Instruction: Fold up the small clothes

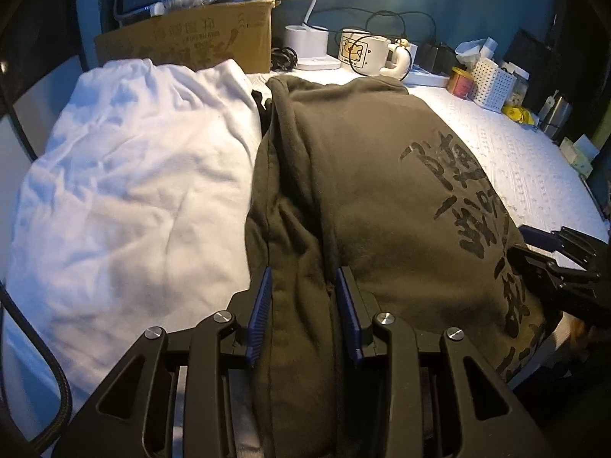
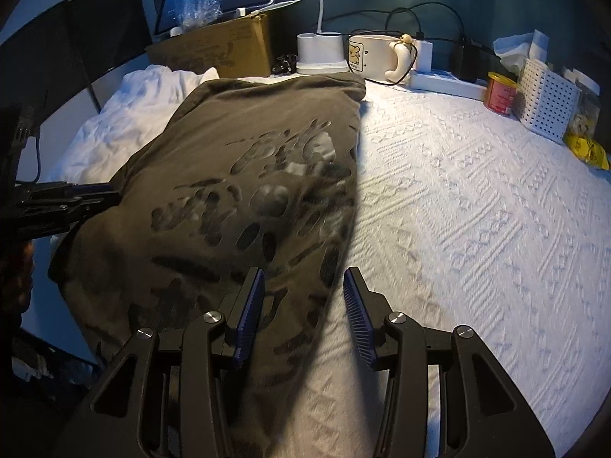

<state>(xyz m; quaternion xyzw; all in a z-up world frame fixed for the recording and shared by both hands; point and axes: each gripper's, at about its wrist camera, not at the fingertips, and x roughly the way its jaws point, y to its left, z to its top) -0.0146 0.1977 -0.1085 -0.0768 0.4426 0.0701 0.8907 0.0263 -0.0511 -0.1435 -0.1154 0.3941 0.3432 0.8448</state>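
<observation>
Olive shirt (image 1: pixel 382 191) beside white garment (image 1: pixel 133 175)

The olive shirt (image 1: pixel 382 191) runs off the near edge of both views, its hem unseen. Its black print (image 2: pixel 267 206) is too smeared to read. It covers the right edge of the white garment (image 1: pixel 133 191). Printing on the far cardboard box (image 1: pixel 191 38) is too blurred to read.
</observation>
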